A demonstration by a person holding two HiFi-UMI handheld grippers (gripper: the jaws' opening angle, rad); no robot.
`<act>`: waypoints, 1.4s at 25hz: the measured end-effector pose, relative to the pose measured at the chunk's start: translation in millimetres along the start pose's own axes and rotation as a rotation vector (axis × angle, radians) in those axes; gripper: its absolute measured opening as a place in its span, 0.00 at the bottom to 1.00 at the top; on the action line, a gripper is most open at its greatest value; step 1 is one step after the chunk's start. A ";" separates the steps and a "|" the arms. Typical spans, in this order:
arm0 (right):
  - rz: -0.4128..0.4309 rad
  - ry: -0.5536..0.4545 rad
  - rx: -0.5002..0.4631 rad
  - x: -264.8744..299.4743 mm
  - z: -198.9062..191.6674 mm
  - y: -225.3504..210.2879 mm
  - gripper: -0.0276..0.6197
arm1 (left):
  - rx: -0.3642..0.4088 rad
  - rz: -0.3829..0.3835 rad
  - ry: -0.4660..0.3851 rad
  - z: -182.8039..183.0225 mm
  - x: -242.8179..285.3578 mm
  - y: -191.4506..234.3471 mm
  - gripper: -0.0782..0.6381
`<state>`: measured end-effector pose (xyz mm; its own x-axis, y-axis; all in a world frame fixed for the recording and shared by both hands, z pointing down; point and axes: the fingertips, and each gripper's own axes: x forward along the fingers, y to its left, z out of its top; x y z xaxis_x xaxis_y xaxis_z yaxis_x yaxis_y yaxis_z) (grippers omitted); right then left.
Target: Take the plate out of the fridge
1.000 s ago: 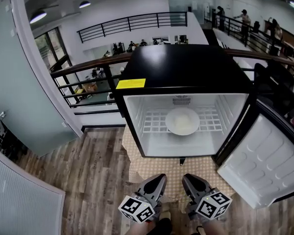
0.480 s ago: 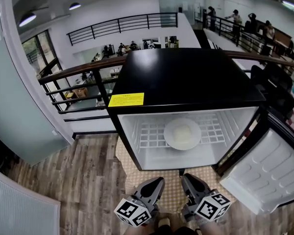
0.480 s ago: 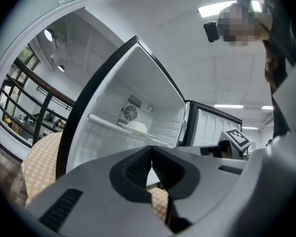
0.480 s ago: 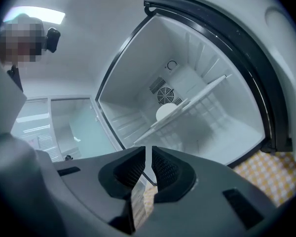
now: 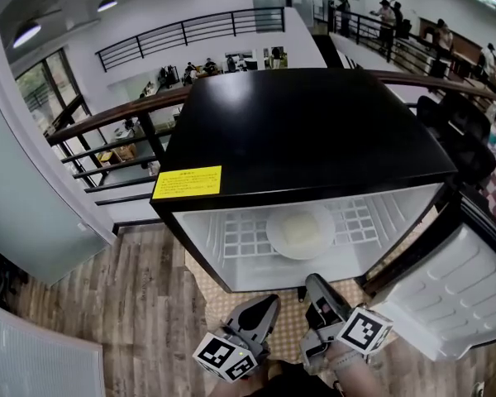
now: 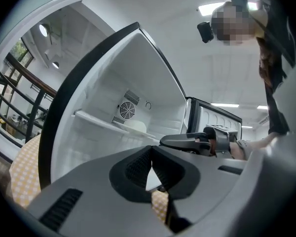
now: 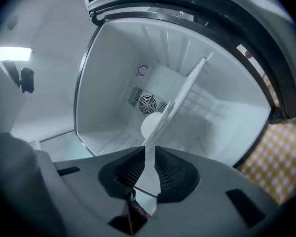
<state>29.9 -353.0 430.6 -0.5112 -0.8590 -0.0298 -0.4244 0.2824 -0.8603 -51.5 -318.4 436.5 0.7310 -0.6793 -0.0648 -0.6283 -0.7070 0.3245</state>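
A white plate (image 5: 300,231) lies on the wire shelf inside the open black mini fridge (image 5: 306,131). Both grippers hang low in front of the fridge opening, outside it. My left gripper (image 5: 269,302) is shut, tips touching, nothing between them. My right gripper (image 5: 312,281) sits slightly further forward, its jaws almost together with only a thin slit and nothing held. In the left gripper view the plate (image 6: 133,126) shows on the shelf beyond my left gripper (image 6: 152,152). In the right gripper view the plate (image 7: 150,125) sits straight beyond my right gripper (image 7: 149,152).
The fridge door (image 5: 455,296) stands swung open to the right. The fridge rests on a checked cloth (image 5: 289,325) over wood flooring (image 5: 132,313). A dark railing (image 5: 107,114) runs behind the fridge on the left. People stand far off on the balcony.
The view has closed in on the fridge, whose black top now hides more of the interior and plate. Both grippers stayed low in front; the right one edged forward.
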 end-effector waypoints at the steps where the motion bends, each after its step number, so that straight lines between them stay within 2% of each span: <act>1: 0.005 -0.004 0.011 3.8 3.6 0.7 0.13 | -0.001 -0.002 -0.001 0.7 4.0 0.9 0.12; 6: 0.046 -0.023 0.099 19.7 19.6 4.8 0.14 | -0.003 0.001 -0.016 4.5 19.6 9.3 0.12; 9: 0.044 -0.024 0.154 26.9 24.8 1.2 0.19 | -0.011 0.006 -0.017 5.1 27.1 13.7 0.12; 13: 0.035 -0.028 0.218 36.4 29.7 -4.9 0.19 | -0.017 0.022 -0.013 2.8 31.6 20.6 0.12; 18: 0.022 -0.030 0.264 44.7 33.0 -11.0 0.19 | -0.019 0.034 -0.017 4.2 33.7 24.9 0.12; 24: -0.047 -0.015 0.338 44.1 32.1 -20.2 0.19 | -0.022 0.036 -0.030 5.6 33.1 26.1 0.12; 35: -0.039 -0.050 0.390 38.3 31.4 -14.3 0.12 | -0.031 0.056 -0.029 3.5 20.5 29.5 0.12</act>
<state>39.9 -403.4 425.8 -0.4588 -0.8885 -0.0094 -0.1224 0.0737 -0.9897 -56.0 -353.9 441.5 0.6864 -0.7236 -0.0728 -0.6593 -0.6614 0.3575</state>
